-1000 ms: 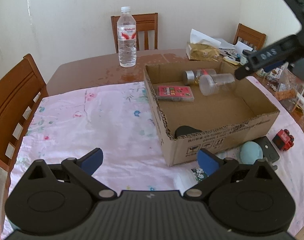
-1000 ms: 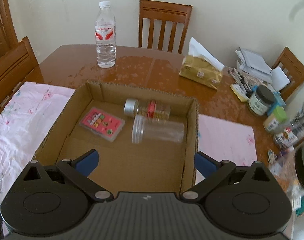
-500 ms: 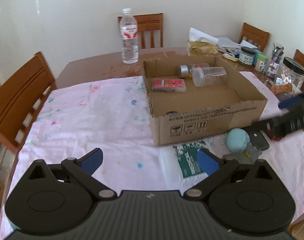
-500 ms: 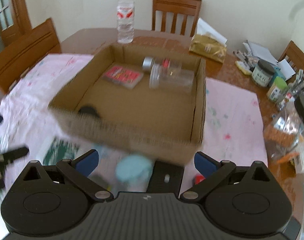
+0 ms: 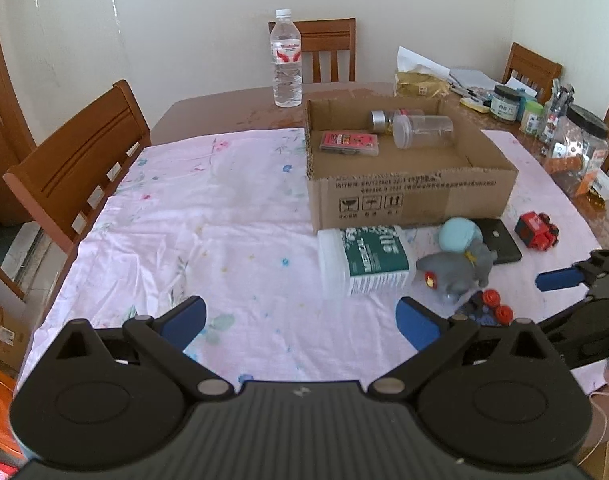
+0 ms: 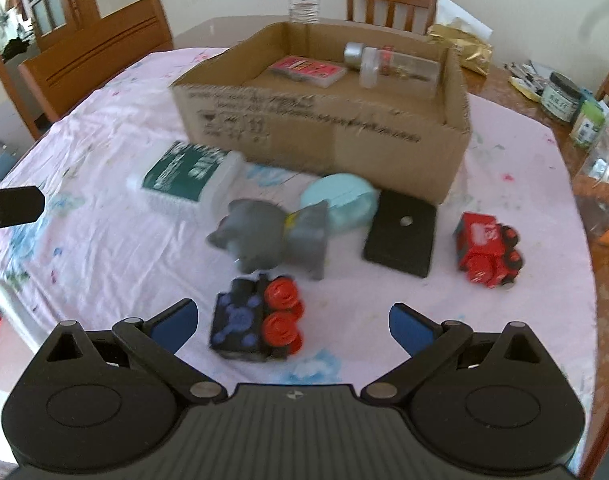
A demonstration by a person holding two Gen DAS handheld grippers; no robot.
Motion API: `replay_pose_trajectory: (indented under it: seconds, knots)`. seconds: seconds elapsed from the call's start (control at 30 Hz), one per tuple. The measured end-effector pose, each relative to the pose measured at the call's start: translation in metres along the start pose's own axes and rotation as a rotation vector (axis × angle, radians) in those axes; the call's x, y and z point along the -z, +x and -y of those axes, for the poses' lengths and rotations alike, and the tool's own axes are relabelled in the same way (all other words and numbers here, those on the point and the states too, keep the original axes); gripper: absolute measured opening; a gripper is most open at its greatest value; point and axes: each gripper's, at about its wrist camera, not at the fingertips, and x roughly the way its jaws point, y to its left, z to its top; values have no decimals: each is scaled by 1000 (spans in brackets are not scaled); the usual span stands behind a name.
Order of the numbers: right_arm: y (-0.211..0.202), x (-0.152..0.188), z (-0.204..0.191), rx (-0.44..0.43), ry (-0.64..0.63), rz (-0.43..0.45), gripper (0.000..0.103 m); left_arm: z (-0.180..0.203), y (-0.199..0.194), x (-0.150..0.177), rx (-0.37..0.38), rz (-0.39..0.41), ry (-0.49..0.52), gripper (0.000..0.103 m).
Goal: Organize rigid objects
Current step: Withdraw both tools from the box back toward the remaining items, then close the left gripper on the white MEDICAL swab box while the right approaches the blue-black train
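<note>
A cardboard box [image 5: 408,196] [image 6: 324,120] on the pink cloth holds a red card pack [image 5: 348,142], a clear jar [image 5: 422,131] and a silver-capped jar [image 5: 388,118]. In front of it lie a white tub with a green label [image 5: 364,260] [image 6: 188,176], a grey toy animal [image 6: 272,236] [image 5: 456,268], a pale blue round lid [image 6: 338,202], a black flat case [image 6: 400,234], a red toy engine [image 6: 486,254] and a black toy with red wheels [image 6: 256,322]. My right gripper [image 6: 290,322] is open, low over the black toy. My left gripper [image 5: 300,320] is open over bare cloth.
A water bottle [image 5: 286,60] stands behind the box. Jars, papers and a gold packet [image 5: 420,82] crowd the table's right side. Wooden chairs [image 5: 76,168] stand at the left and back. The cloth's left half [image 5: 184,220] is bare.
Both grippers pulled back from the box toward the table's near edge. The right one dropped low over the loose objects in front of the box, which now fill its view.
</note>
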Motion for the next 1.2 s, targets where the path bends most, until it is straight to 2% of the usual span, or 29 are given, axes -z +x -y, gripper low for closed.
replay_pose_trajectory:
  seconds: [0.3, 0.57, 1.03, 1.2]
  knots:
    - [26, 9, -14, 96, -21, -7, 103, 5, 11, 7, 31, -39, 17, 101]
    - [25, 13, 13, 120, 93, 0, 103, 8, 42, 0, 85, -77, 53, 101]
    - [24, 18, 15, 118, 83, 29, 103, 28, 99, -39, 191, -69, 76, 101]
    - [23, 18, 15, 123, 87, 32, 103, 40, 122, -44, 175, -80, 94, 101]
